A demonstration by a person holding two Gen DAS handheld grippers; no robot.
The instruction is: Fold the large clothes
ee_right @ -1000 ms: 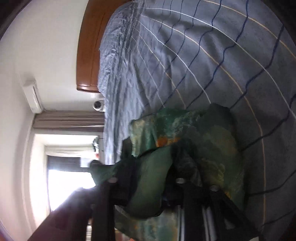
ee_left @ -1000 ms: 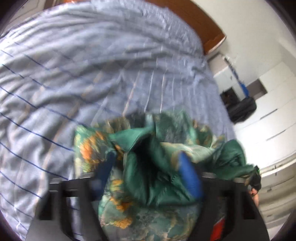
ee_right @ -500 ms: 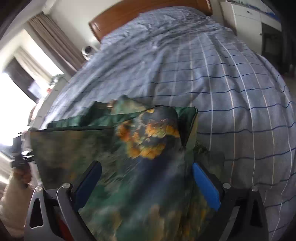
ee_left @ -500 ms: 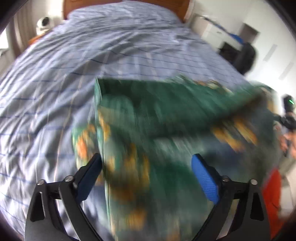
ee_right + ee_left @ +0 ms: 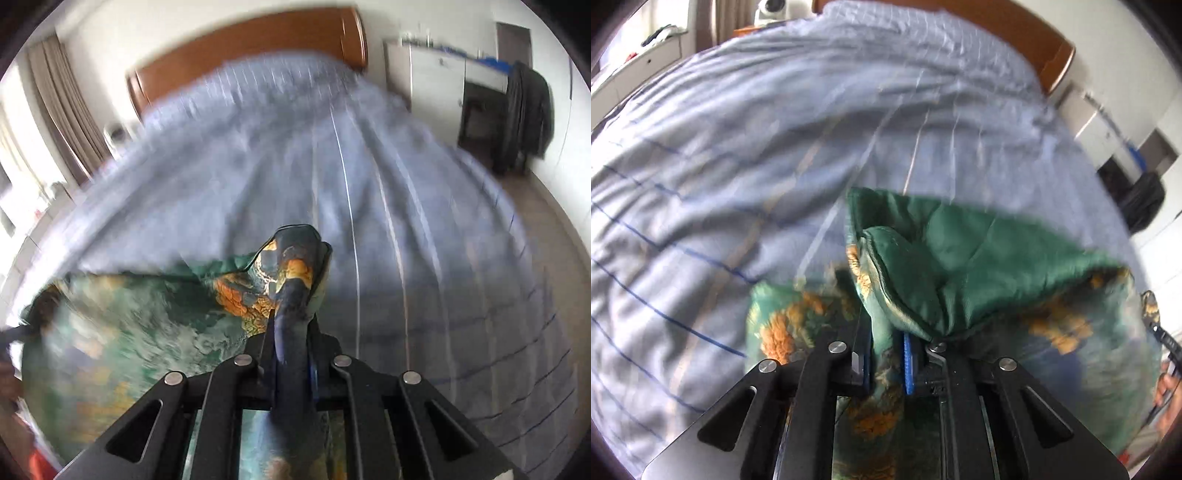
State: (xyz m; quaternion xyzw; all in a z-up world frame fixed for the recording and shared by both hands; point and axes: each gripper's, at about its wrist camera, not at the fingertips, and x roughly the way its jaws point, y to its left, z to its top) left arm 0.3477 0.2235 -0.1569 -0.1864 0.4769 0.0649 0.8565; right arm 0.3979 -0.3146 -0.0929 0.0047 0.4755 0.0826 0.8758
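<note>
Green floral garment (image 5: 979, 258): lifted over blue checked bedspread (image 5: 738, 166), stretched between both tools. Left gripper (image 5: 886, 363): jaws pinched on one bunched edge. Right gripper (image 5: 293, 354): jaws clamped on another edge. Half a second ago: both sets of jaws spread wide, cloth loose between them. Now regripped; judged ready for spreading or first fold. Containers: none visible. Wooden headboard (image 5: 240, 44) beyond.

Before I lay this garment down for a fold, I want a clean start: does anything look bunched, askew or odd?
Yes. At the left gripper the green garment is bunched and doubled over, plain lining out. The right gripper pinches a twisted wad. The bedspread beneath looks rumpled.
</note>
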